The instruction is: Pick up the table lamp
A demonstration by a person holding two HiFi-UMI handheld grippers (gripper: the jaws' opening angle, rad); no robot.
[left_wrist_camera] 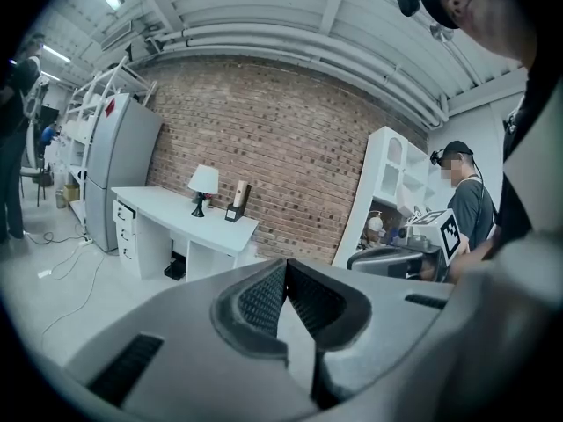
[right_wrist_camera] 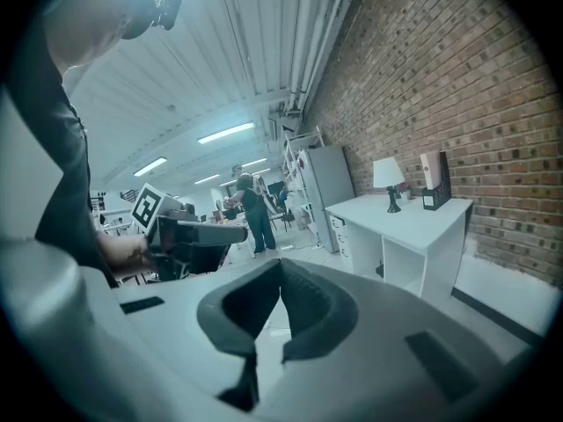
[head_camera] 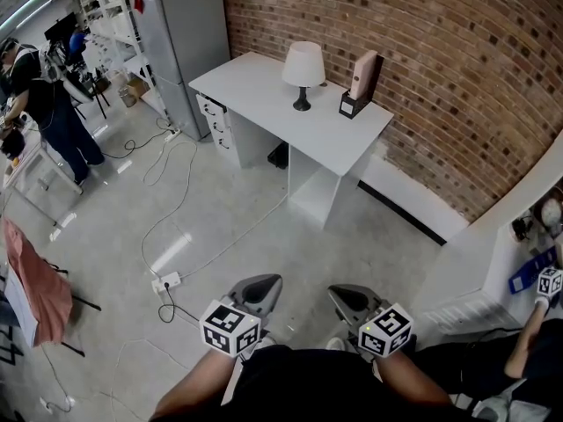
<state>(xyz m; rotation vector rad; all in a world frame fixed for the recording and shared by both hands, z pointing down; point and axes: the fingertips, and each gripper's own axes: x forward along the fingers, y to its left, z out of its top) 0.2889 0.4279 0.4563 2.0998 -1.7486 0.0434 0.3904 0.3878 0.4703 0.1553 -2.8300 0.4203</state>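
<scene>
Brick-wall room: white-shaded, black-stemmed table lamp [head_camera: 303,73] stands on white tabletop [head_camera: 255,90], well ahead of all fingers. Fingers of left gripper [head_camera: 258,292] and right gripper [head_camera: 351,302] are pressed together, empty. Arriving unopened could topple the lamp.

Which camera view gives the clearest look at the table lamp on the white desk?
The head view: the table lamp stands unobstructed on the white desk, with shade, stem and base all distinct. Both gripper views also show it, but only small and distant in the background.
</scene>
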